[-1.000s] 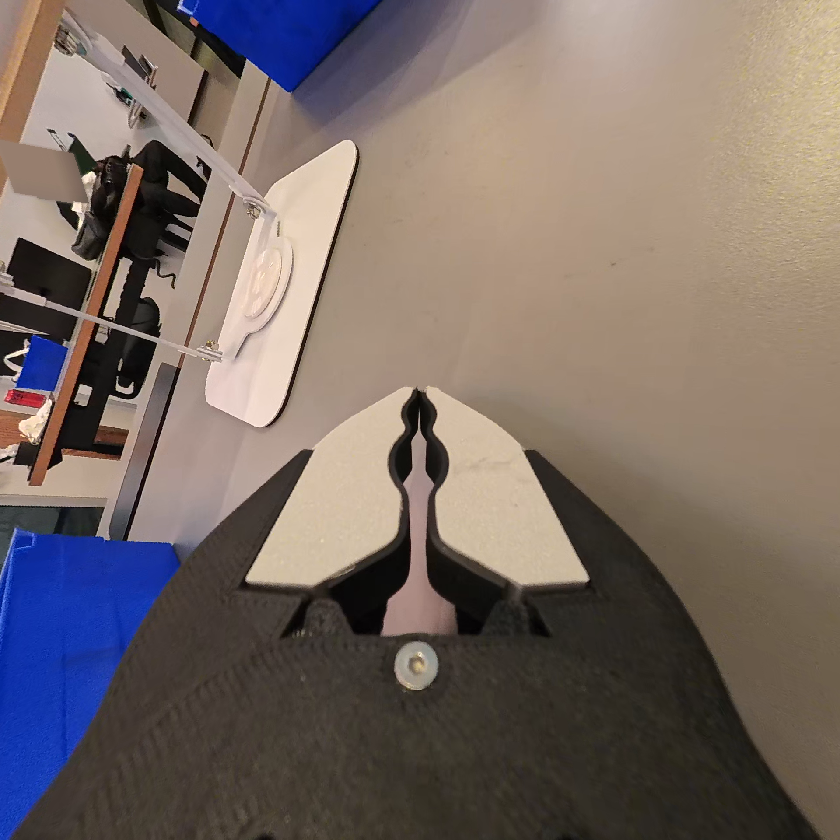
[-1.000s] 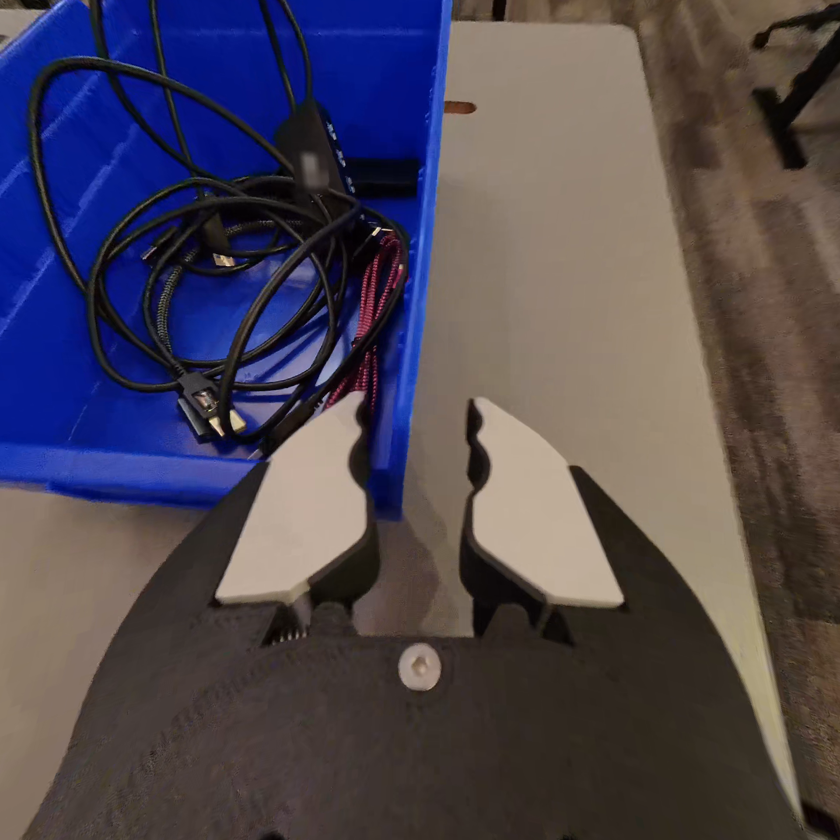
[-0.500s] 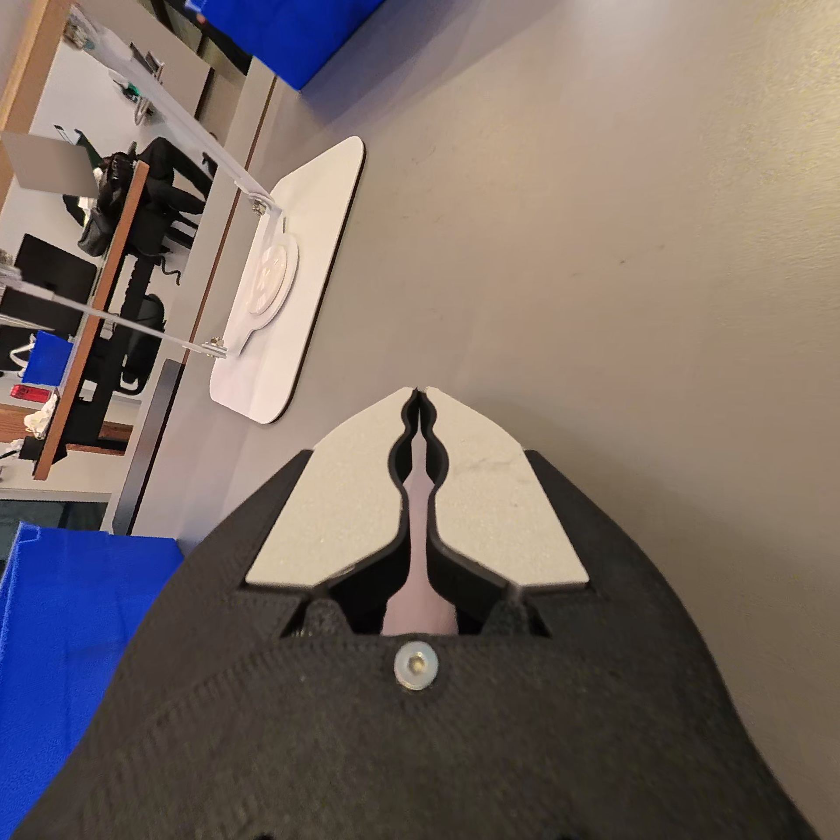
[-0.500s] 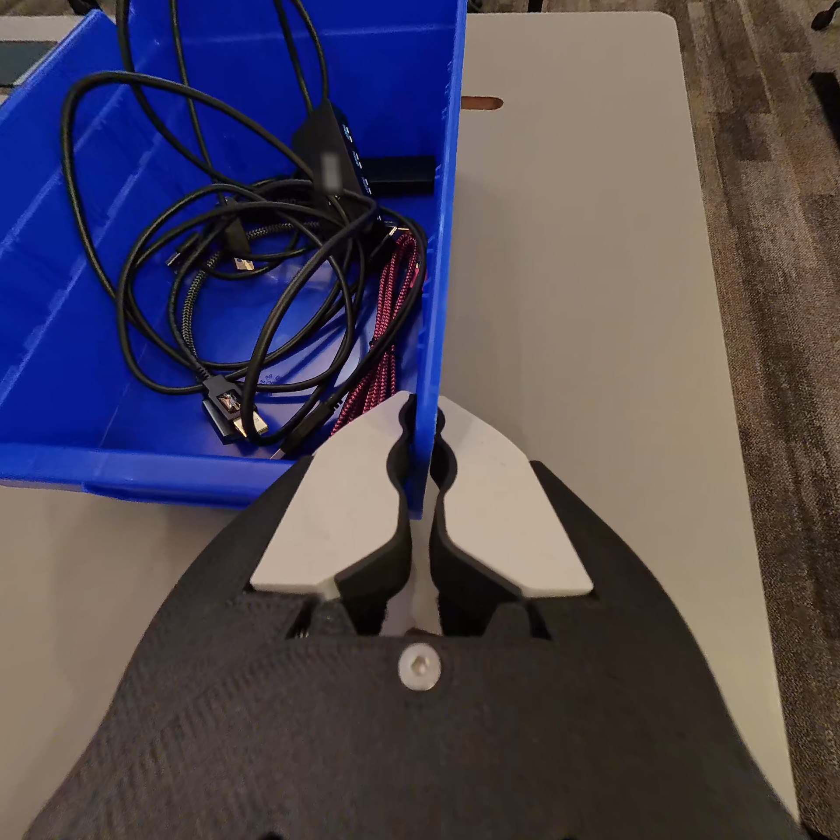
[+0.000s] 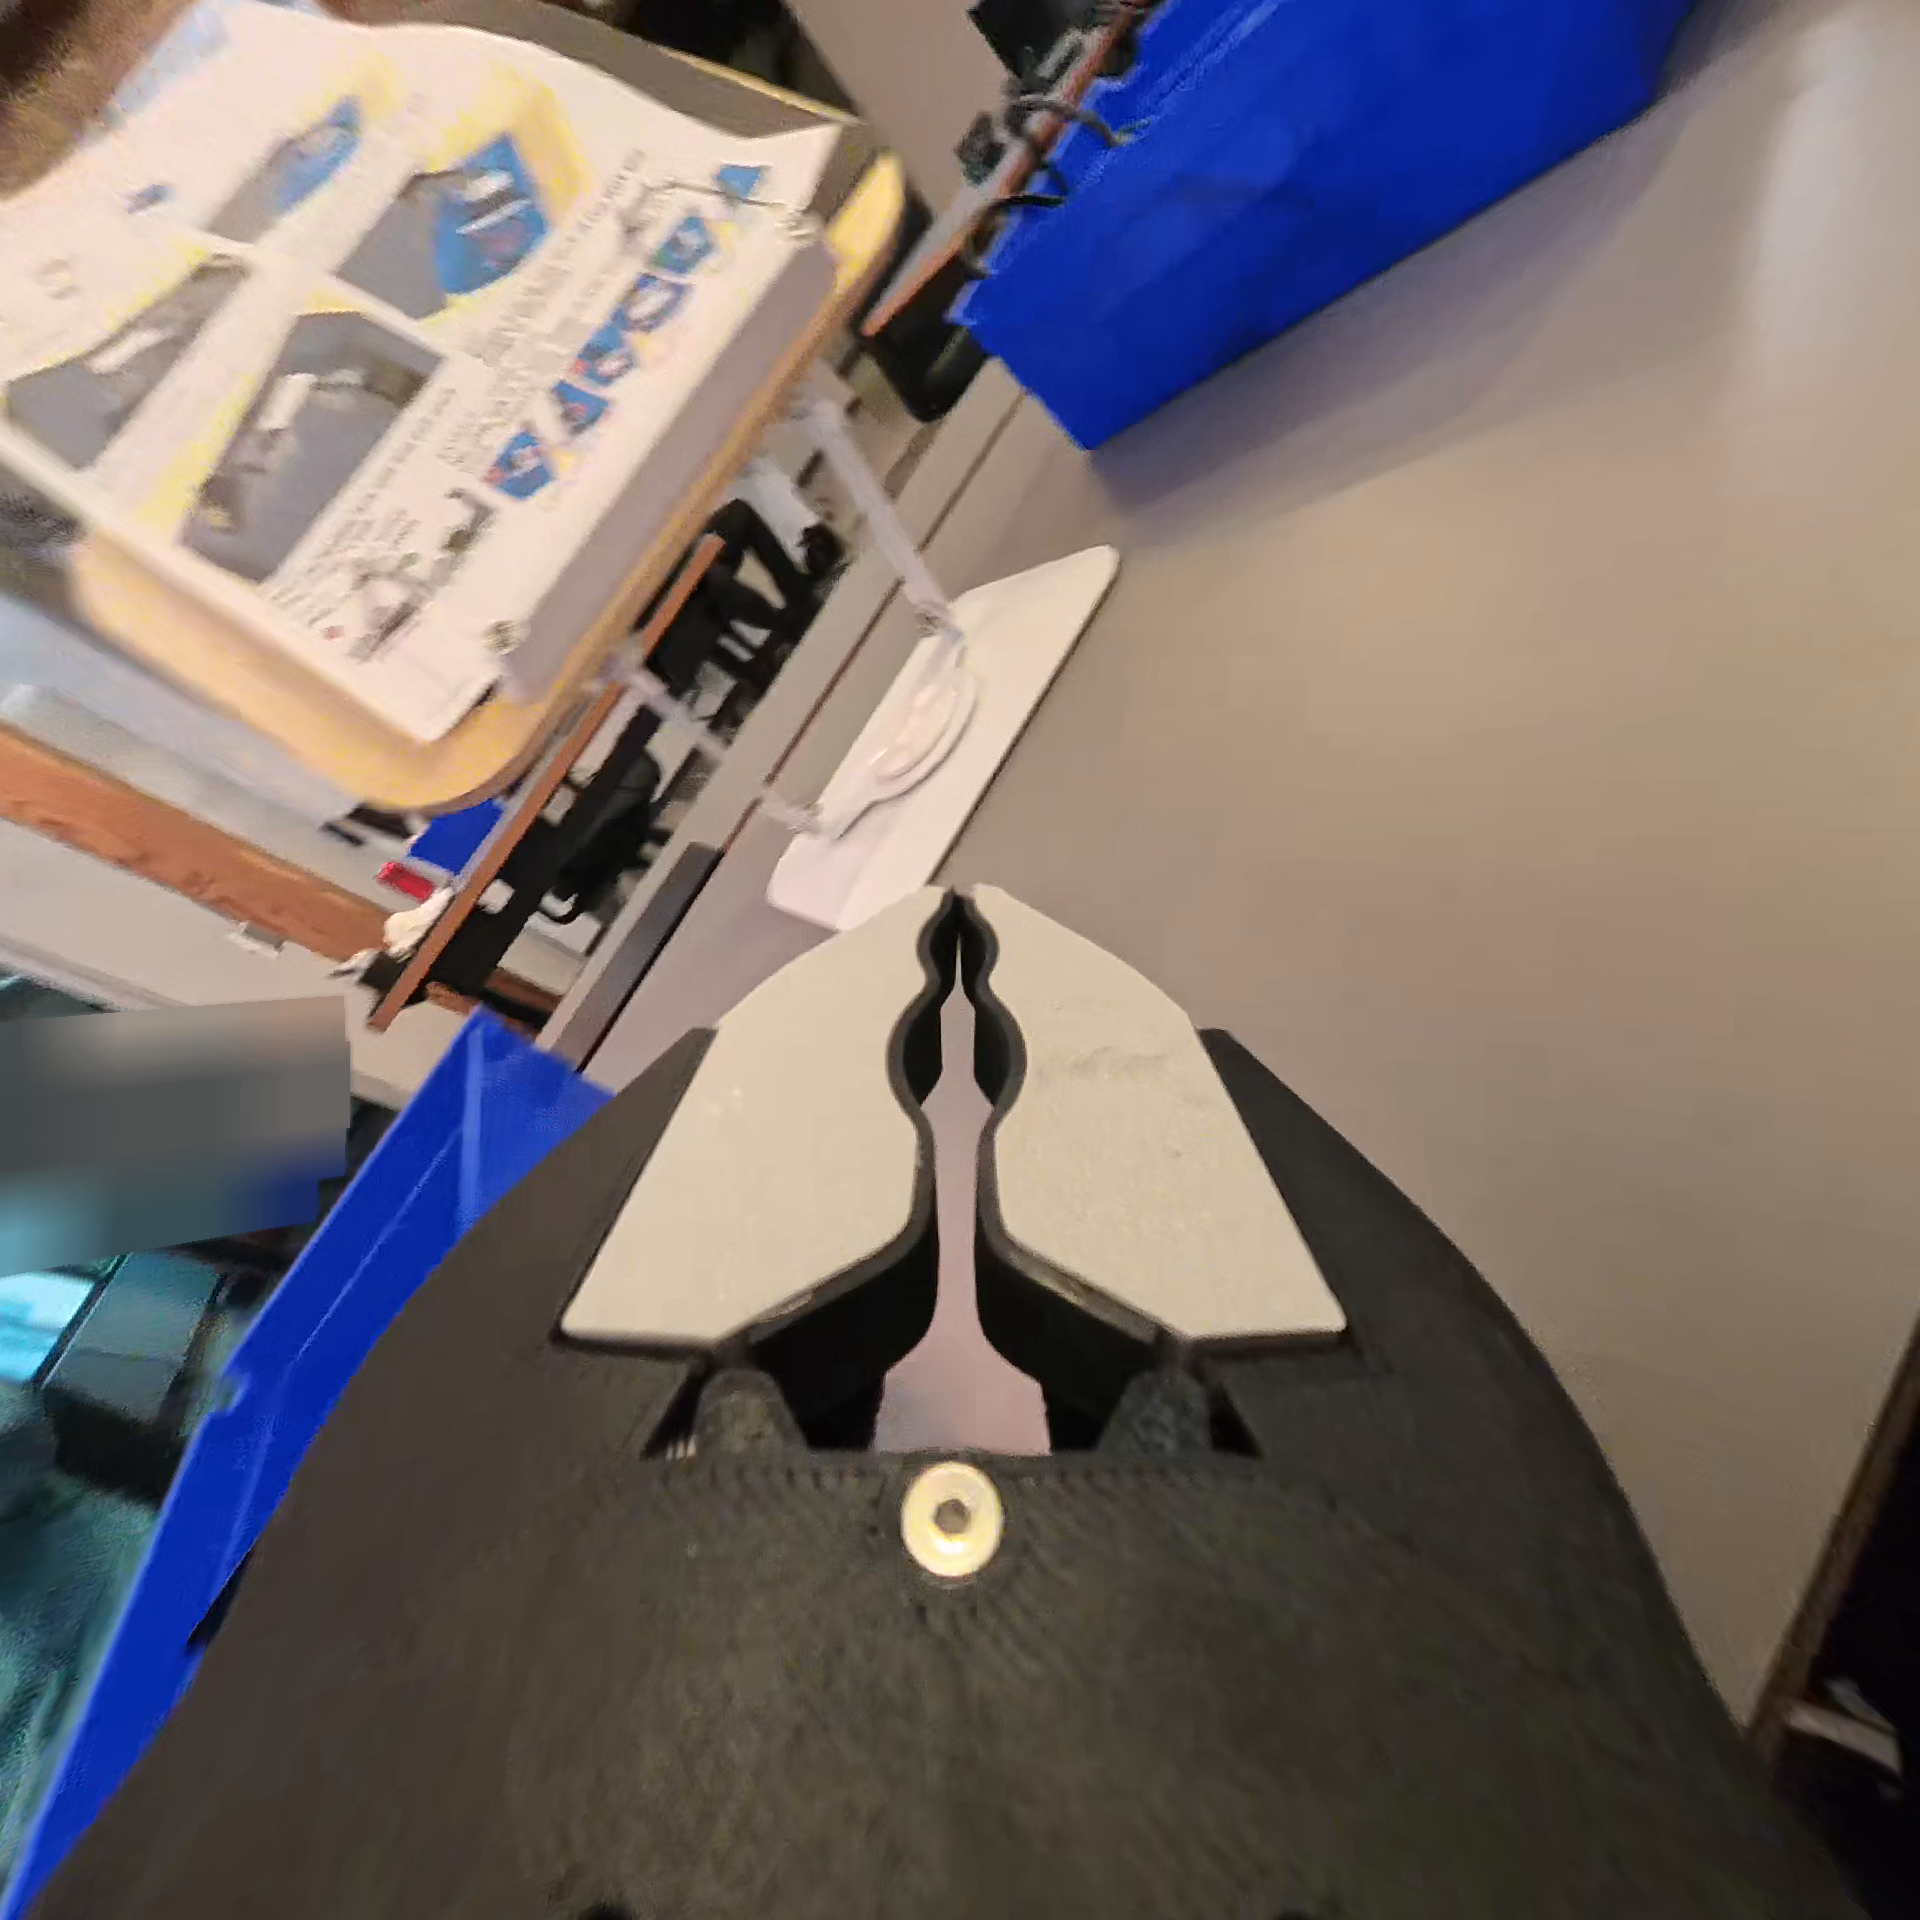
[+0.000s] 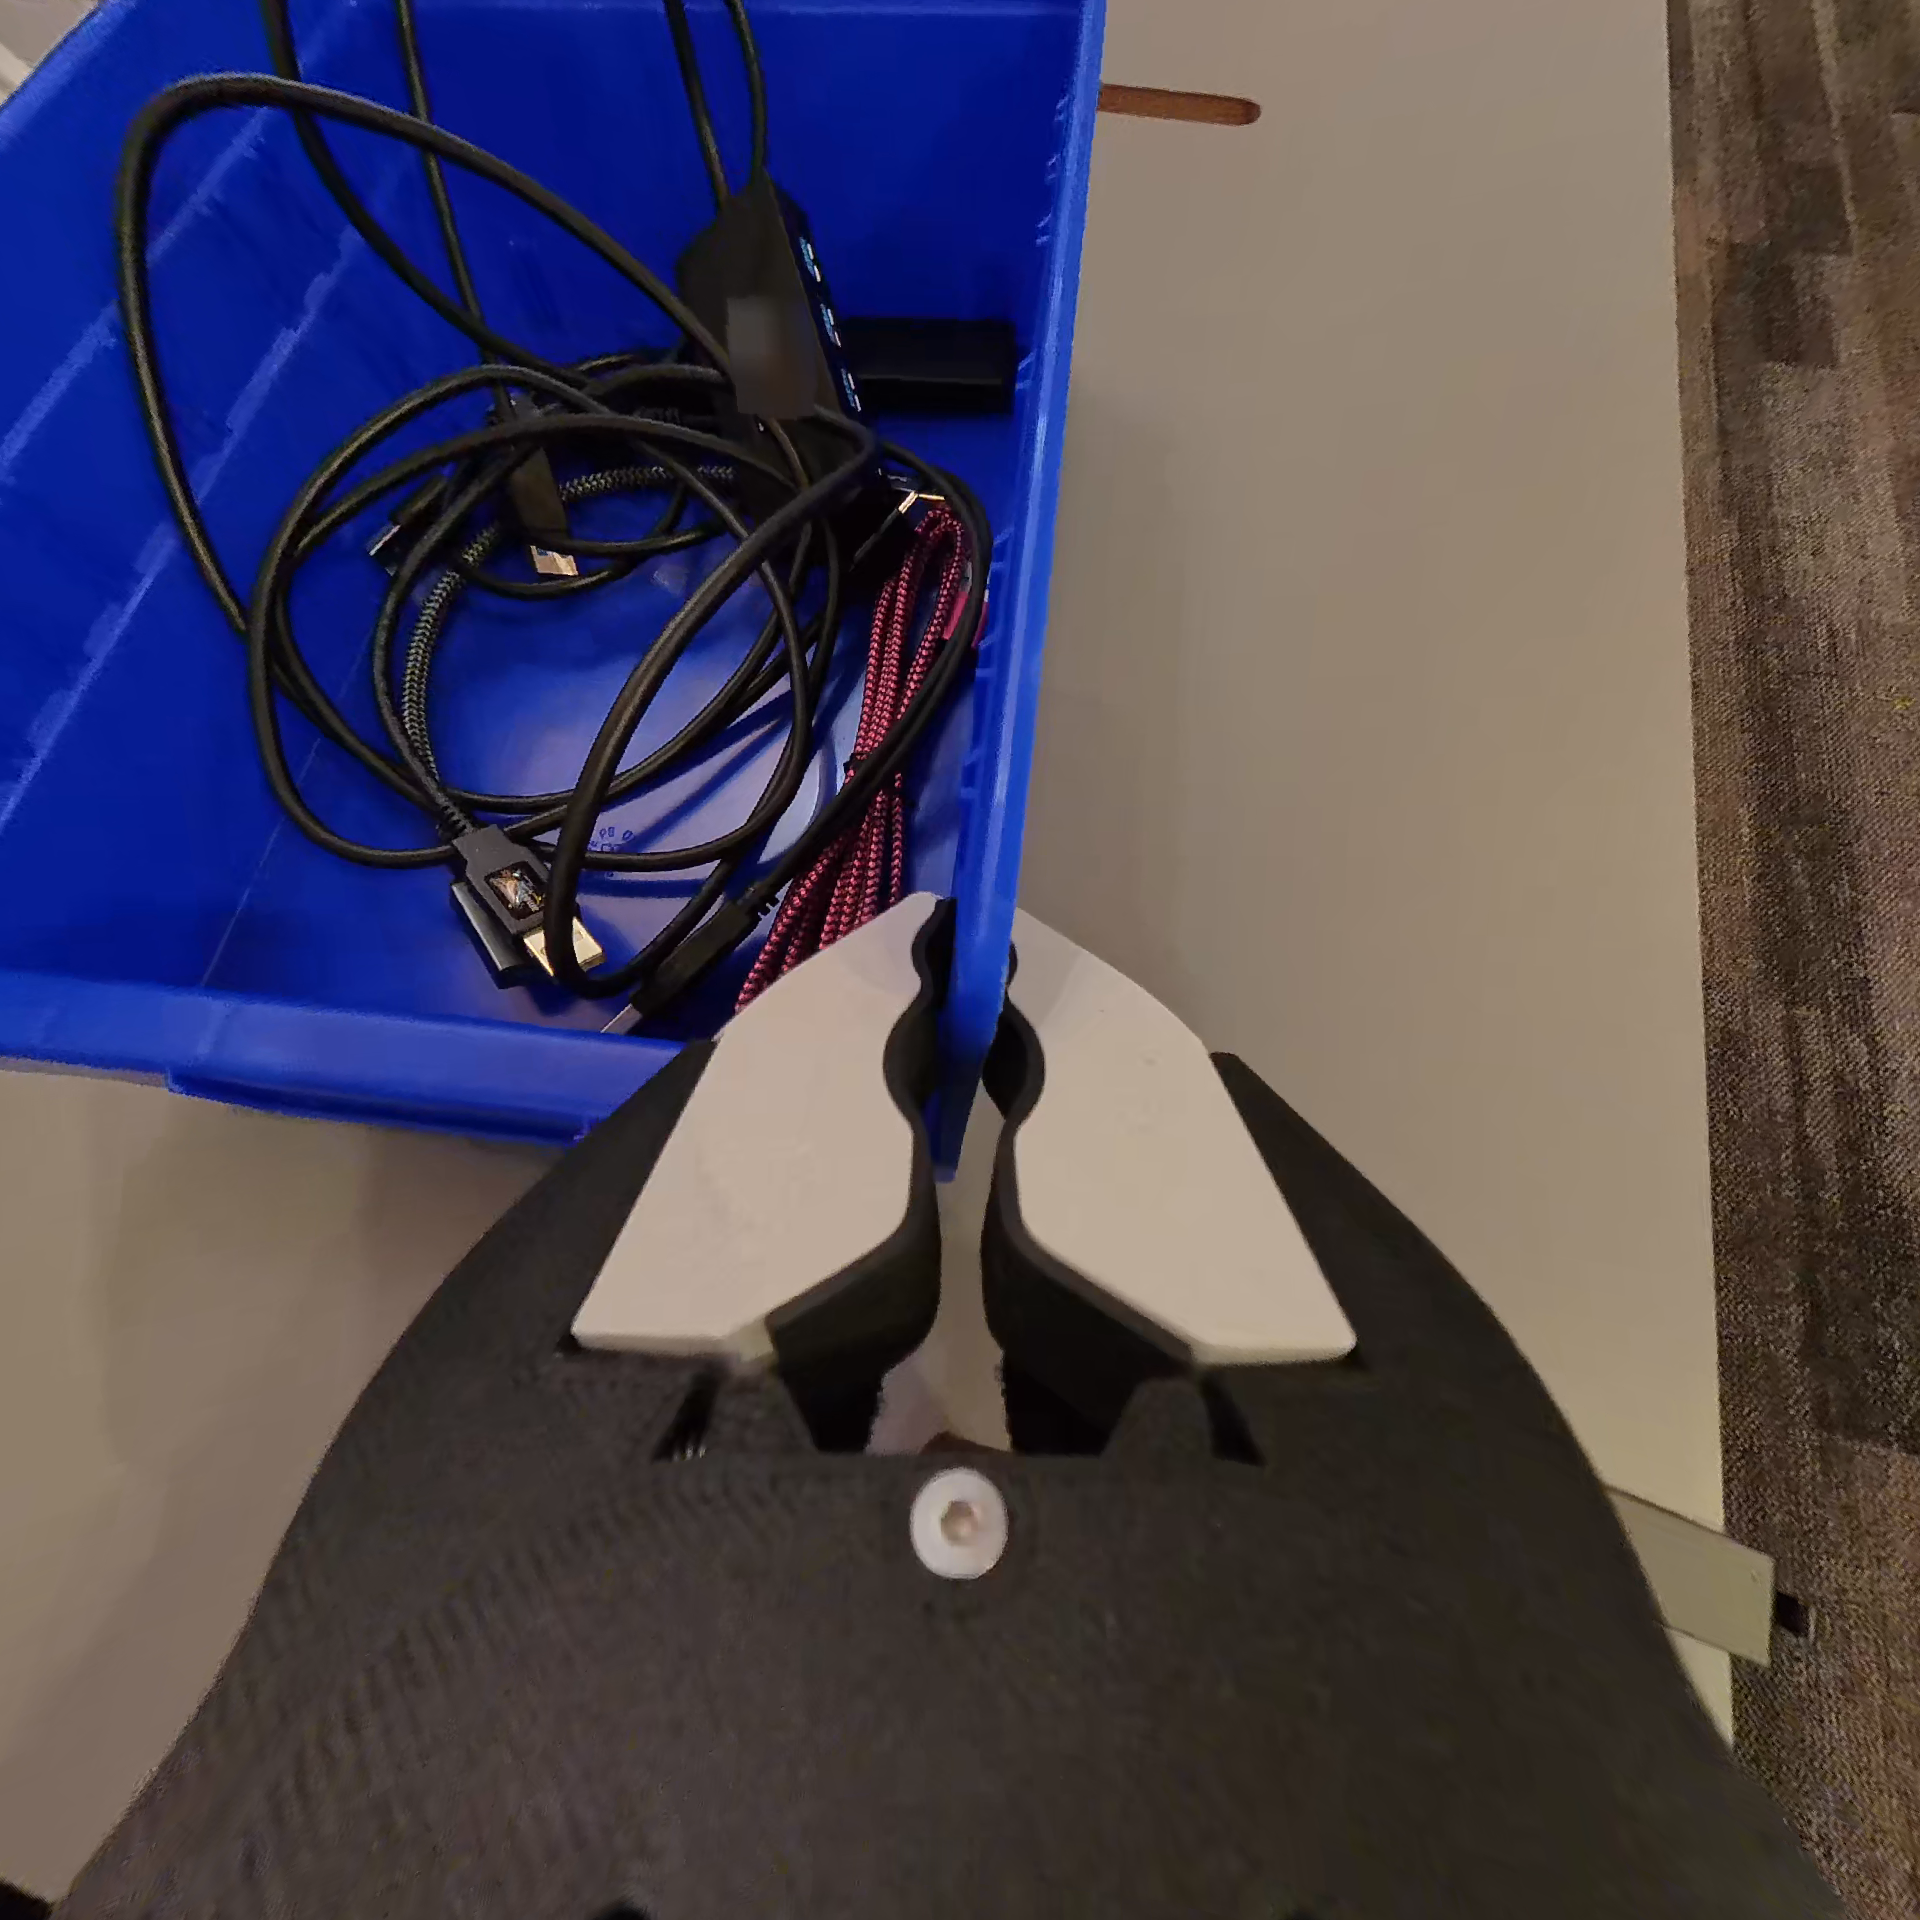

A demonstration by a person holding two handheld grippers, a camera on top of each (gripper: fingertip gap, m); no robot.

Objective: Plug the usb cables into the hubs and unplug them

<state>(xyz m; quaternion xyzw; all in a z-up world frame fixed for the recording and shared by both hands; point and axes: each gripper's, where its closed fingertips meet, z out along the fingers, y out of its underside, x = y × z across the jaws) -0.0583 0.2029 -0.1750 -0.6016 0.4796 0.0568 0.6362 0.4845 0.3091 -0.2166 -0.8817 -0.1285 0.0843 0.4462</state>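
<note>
In the right wrist view a blue bin (image 6: 125, 748) sits on the grey table. It holds tangled black USB cables (image 6: 582, 582), a red braided cable (image 6: 883, 727) and a black hub (image 6: 764, 312). A second black hub (image 6: 935, 358) lies against the bin's right wall. My right gripper (image 6: 971, 935) is shut on the bin's right wall (image 6: 1039, 540) near the front corner. In the left wrist view my left gripper (image 5: 961, 904) is shut and empty above the grey table (image 5: 1455, 727).
In the left wrist view a white stand base (image 5: 966, 717) sits on the table, holding a tilted board with printed sheets (image 5: 416, 343). Blue bins lie at the far right (image 5: 1247, 208) and the near left (image 5: 343, 1351). The table's right edge meets carpet (image 6: 1808, 831) in the right wrist view.
My right gripper has closed on the bin's right wall and the bin looks nearer. My left gripper has tilted, bringing the board and the near blue bin into view.
</note>
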